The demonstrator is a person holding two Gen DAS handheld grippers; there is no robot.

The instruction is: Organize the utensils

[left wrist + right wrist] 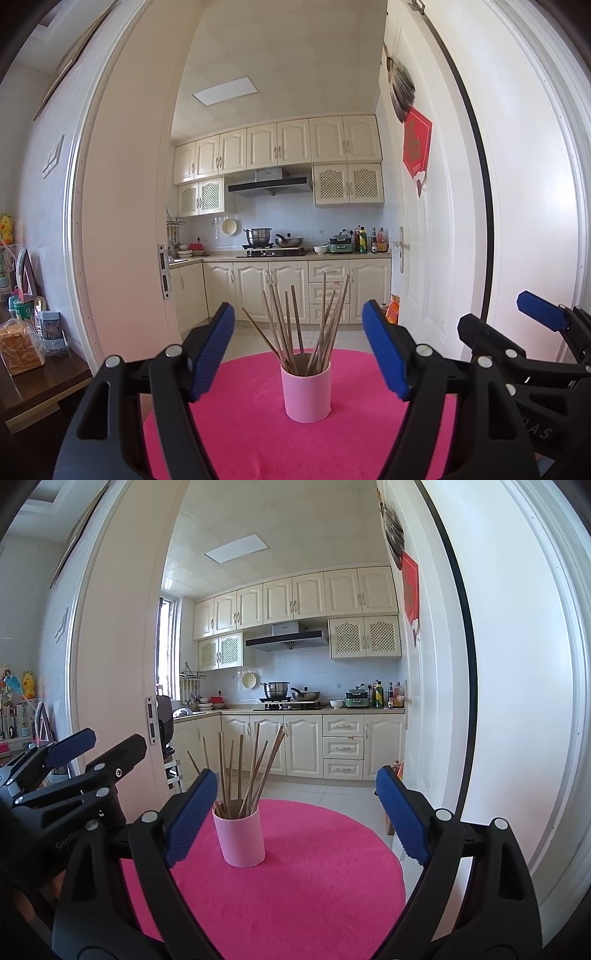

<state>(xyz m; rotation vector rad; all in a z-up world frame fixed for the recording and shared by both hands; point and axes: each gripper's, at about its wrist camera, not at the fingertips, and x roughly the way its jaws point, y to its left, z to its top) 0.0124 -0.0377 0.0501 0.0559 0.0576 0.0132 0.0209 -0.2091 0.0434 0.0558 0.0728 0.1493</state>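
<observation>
Left fingers: spread wide, empty, level, short of the cup.
Right fingers: also wide apart, holding nothing, beside the left pair.
Chopsticks: bundle standing splayed in the pink cup.
Cup position: centre of the pink round tabletop, upright.
Surroundings: open doorway, kitchen behind.
Advice: steady the cup with one pair; pinch a single stick high, lift straight.

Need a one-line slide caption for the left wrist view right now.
Left gripper open and empty before a pink cup of chopsticks on a pink round mat.
</observation>
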